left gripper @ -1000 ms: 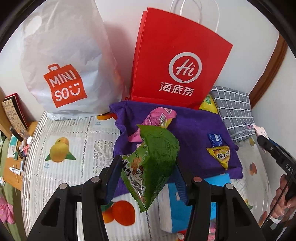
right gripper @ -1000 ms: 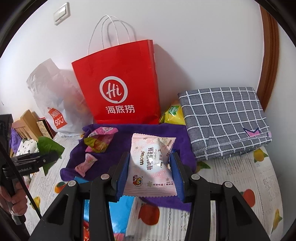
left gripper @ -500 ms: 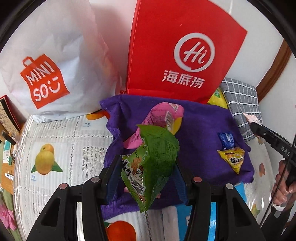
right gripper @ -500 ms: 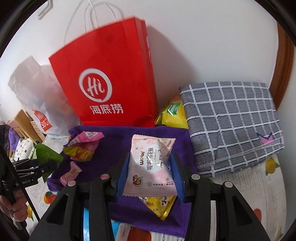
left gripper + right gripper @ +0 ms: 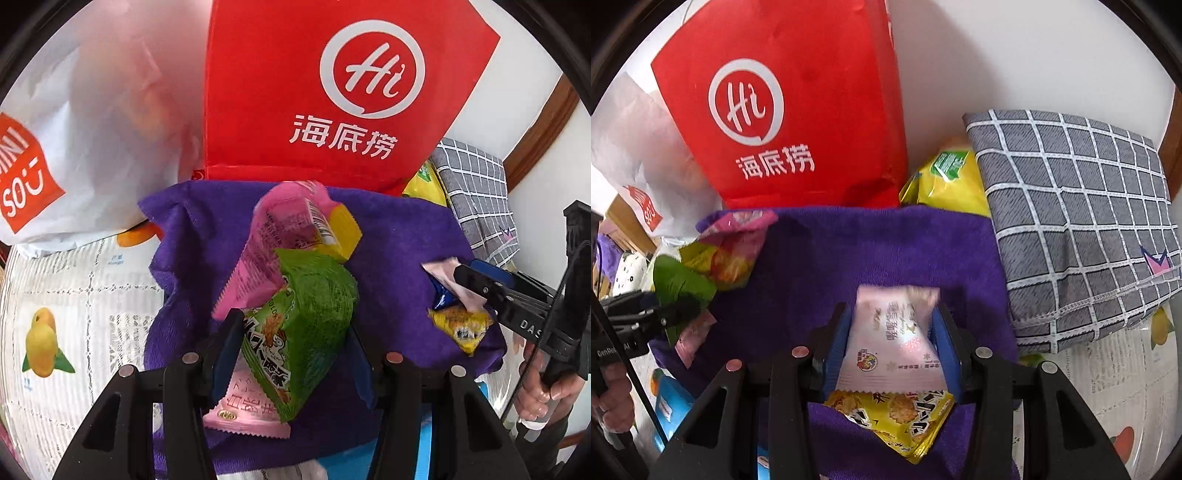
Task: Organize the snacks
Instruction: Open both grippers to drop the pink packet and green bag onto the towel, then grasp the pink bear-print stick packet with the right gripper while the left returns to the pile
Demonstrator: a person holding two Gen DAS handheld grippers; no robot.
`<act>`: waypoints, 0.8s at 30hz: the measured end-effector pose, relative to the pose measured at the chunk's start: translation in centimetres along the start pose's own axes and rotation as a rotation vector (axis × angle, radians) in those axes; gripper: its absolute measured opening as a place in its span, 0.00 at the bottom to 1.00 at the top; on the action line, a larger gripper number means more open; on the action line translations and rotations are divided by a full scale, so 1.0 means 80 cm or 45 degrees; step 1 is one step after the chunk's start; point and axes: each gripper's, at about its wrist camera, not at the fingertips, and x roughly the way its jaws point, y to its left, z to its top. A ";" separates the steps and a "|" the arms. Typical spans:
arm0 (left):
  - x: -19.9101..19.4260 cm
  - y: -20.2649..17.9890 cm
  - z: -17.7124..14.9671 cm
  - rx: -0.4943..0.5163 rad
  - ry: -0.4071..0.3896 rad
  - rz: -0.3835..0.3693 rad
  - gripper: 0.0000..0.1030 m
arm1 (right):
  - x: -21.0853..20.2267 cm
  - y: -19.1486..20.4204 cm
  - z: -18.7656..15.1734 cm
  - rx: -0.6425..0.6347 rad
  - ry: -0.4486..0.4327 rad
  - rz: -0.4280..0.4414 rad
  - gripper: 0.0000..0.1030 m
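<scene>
**Two snack packets held over a purple towel**

The left gripper [image 5: 295, 343] has its jaws partly closed on a green snack packet [image 5: 306, 332], clamped at both sides and hanging just above the purple towel [image 5: 399, 236]. Beneath it lie a pink-and-yellow packet [image 5: 295, 229] and a flat pink packet [image 5: 243, 410]. The right gripper [image 5: 890, 343] pinches a pale pink snack packet [image 5: 894, 339] between its blue pads, jaws likewise partly closed, directly above a yellow cracker packet [image 5: 894, 417] lying on the towel.

The towel is spread over a table covered with a white fruit-print cloth [image 5: 66, 295]. Behind it, against a white wall [image 5: 1034, 55], stand a red paper bag [image 5: 332, 92] and a white Miniso plastic bag [image 5: 92, 129]. A folded grey checked cloth [image 5: 1071, 221] sits to the right, with a yellow bag [image 5: 945, 181] wedged between it and the red bag. A brown wooden frame [image 5: 539, 136] edges the wall.
</scene>
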 end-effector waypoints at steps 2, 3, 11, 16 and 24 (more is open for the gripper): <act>0.000 0.000 0.001 -0.011 -0.001 -0.015 0.50 | -0.001 0.000 -0.001 0.005 0.007 0.011 0.45; -0.001 0.001 0.001 -0.021 -0.004 -0.044 0.50 | -0.002 0.000 -0.001 0.006 0.012 0.020 0.47; -0.026 -0.001 -0.004 -0.047 -0.007 -0.063 0.67 | -0.068 0.011 -0.005 -0.004 -0.133 0.035 0.69; -0.054 -0.007 -0.023 -0.023 -0.037 -0.038 0.67 | -0.107 0.022 -0.026 -0.019 -0.182 -0.013 0.69; -0.115 -0.013 -0.076 -0.007 -0.087 0.012 0.67 | -0.156 0.044 -0.088 0.020 -0.191 -0.055 0.74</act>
